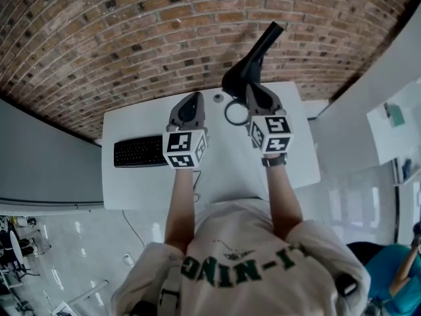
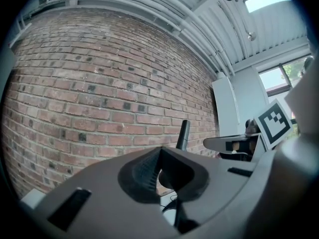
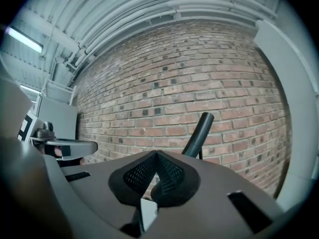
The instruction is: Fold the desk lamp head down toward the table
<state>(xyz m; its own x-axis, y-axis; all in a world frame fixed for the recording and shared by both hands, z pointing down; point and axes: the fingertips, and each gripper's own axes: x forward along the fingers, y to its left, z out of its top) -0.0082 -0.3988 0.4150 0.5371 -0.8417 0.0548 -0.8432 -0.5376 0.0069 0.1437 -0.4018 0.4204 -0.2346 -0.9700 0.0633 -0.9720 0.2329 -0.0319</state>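
Where the right gripper (image 1: 252, 88) hovers closed, the desk lamp (image 1: 262, 45) rises beyond

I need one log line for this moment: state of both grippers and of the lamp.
left gripper: shut, empty | right gripper: shut, empty | desk lamp: head raised, not yet folded

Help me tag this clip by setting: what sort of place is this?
Likely an office or lab workspace: a white desk with a black keyboard and desk lamp, against a brick wall.
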